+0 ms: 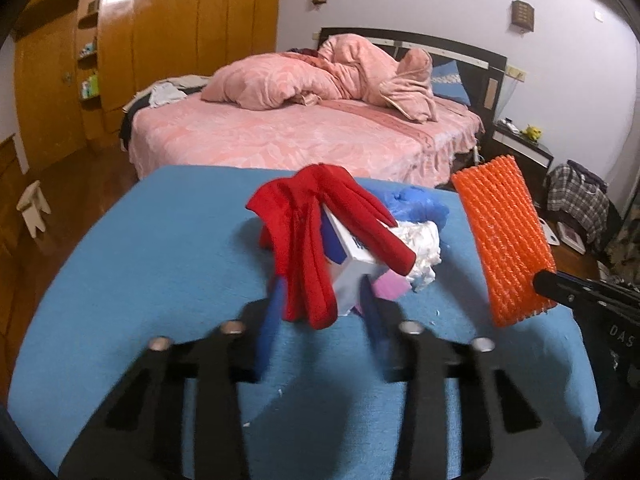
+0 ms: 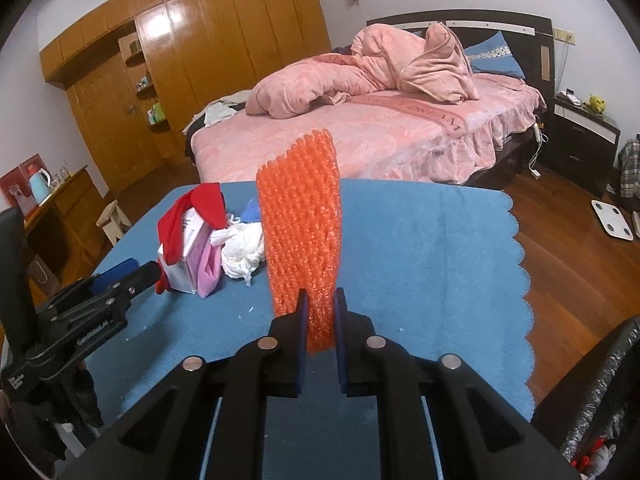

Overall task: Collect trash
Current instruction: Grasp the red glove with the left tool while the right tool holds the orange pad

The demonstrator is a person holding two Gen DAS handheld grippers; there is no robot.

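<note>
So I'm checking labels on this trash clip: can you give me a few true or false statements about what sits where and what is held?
1. The right gripper is shut on the orange foam net. True.
2. The orange foam net lies flat on the blue cloth. False: it is held upright, above the cloth.
3. A red cloth drapes over the white box. True.
4. The crumpled white wad sits on the pink bed. False: it lies on the blue cloth, right beside the white box.
</note>
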